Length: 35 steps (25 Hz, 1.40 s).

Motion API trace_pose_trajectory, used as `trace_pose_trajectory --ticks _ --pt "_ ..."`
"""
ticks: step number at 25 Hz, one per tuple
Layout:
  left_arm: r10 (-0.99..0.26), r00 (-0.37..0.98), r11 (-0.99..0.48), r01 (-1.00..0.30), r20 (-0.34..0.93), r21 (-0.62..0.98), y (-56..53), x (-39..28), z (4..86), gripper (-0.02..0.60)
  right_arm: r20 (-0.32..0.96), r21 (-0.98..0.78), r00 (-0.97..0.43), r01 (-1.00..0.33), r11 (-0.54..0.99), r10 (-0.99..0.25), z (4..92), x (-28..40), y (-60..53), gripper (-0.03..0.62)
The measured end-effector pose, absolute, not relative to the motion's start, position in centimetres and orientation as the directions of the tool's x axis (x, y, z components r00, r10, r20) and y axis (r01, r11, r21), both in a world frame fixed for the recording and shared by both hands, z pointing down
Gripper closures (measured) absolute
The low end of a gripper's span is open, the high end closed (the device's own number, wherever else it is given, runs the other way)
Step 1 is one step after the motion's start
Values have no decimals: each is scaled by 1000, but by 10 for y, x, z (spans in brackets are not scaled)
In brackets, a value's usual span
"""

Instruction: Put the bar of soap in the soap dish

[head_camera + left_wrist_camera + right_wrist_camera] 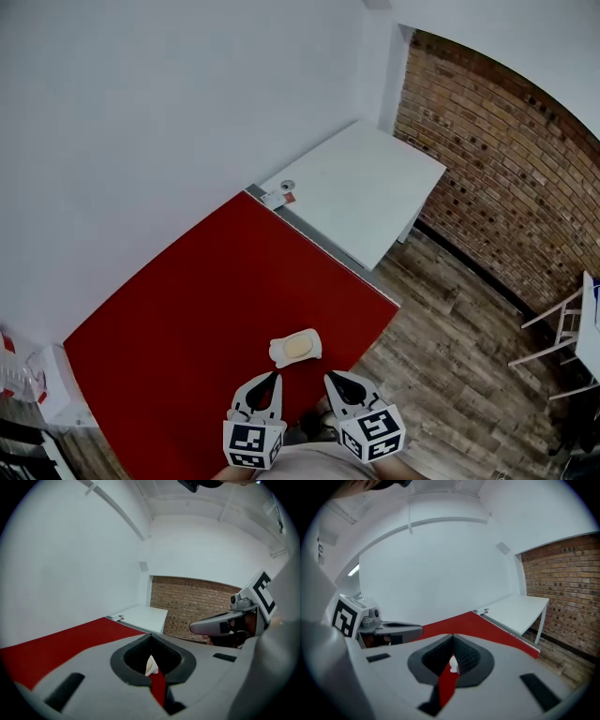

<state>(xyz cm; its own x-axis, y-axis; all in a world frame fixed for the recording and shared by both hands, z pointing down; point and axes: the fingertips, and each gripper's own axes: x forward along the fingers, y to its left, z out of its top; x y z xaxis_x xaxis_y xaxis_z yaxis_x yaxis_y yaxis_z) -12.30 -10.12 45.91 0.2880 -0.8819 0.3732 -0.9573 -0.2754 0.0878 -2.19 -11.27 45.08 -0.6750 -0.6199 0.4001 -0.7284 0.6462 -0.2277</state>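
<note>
A pale yellow bar of soap (298, 346) lies in the white soap dish (279, 352) near the front edge of the red table (206, 309). Both grippers hover just in front of the dish, apart from it. My left gripper (275, 376) is shut with nothing in it, its tips pointing at the dish's left end. My right gripper (329, 376) is also shut and empty, just right of the dish. In the left gripper view the jaws meet, and a sliver of the white dish (150, 666) shows below them. The right gripper view shows the same sliver of dish (453, 665).
A white table (366, 187) adjoins the red one at the far end, with a small red-and-white item (279, 196) at the join. A brick wall (506, 187) and wooden floor (450, 309) lie to the right, with a white frame (562, 328) there. White wall is on the left.
</note>
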Motion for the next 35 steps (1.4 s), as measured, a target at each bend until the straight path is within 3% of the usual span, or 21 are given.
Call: trace_pose_trajectory --ticks 35 --pt "-872 314 -308 -948 376 77 -79 -110 451 574 380 -167 -655 -743 648 -653 429 -17 -97 589"
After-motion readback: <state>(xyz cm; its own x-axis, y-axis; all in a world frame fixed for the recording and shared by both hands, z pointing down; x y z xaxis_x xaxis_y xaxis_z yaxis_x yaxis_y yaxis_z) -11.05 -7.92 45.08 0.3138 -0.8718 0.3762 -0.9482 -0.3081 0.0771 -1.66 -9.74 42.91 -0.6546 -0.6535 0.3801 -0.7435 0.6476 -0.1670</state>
